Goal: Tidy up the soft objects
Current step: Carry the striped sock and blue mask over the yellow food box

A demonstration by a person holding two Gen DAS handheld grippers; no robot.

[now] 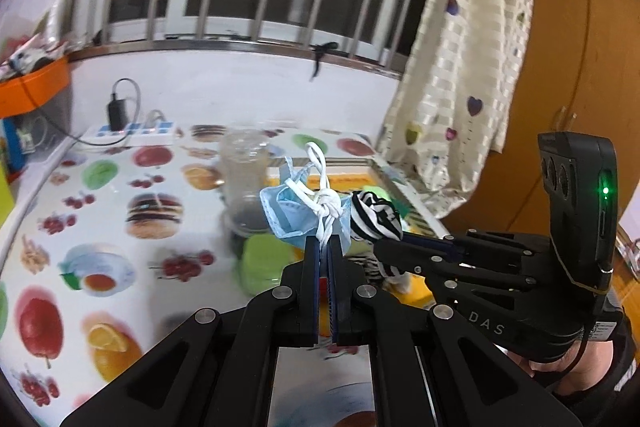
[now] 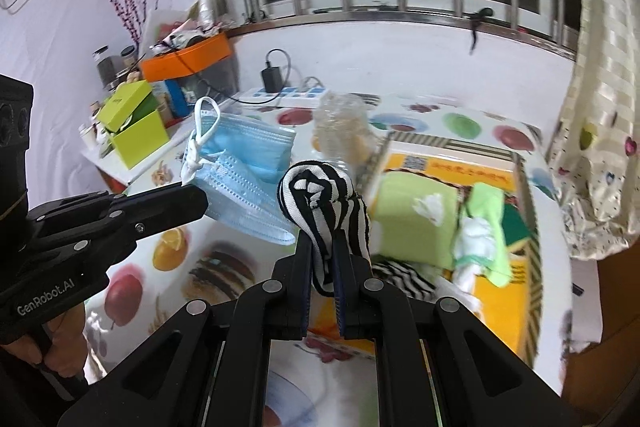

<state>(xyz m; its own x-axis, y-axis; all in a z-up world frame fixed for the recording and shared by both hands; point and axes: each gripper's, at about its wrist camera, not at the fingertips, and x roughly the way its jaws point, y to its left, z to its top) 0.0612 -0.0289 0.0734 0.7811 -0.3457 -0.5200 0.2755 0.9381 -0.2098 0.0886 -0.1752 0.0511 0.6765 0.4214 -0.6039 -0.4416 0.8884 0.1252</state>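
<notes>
My left gripper point(image 1: 324, 243) is shut on a blue face mask point(image 1: 288, 217) with knotted white ear loops, held above the table. In the right wrist view the same mask point(image 2: 244, 167) hangs from the left gripper point(image 2: 200, 201) at the left. My right gripper point(image 2: 322, 247) is shut on a rolled black-and-white striped sock point(image 2: 320, 203), also in the air. From the left wrist camera, that sock point(image 1: 374, 215) sits at the tip of the right gripper point(image 1: 394, 243), just right of the mask. Below lies a yellow box point(image 2: 492, 291) holding a green tissue pack point(image 2: 416, 215) and green and white cloths point(image 2: 484, 239).
A table with a fruit-print cover point(image 1: 100, 227) carries a clear plastic jar point(image 1: 244, 171) and a white power strip point(image 1: 132, 133) with a charger. A green box point(image 2: 134, 127) and an orange tray point(image 2: 188, 57) stand at the left. A curtain point(image 1: 460, 67) hangs right.
</notes>
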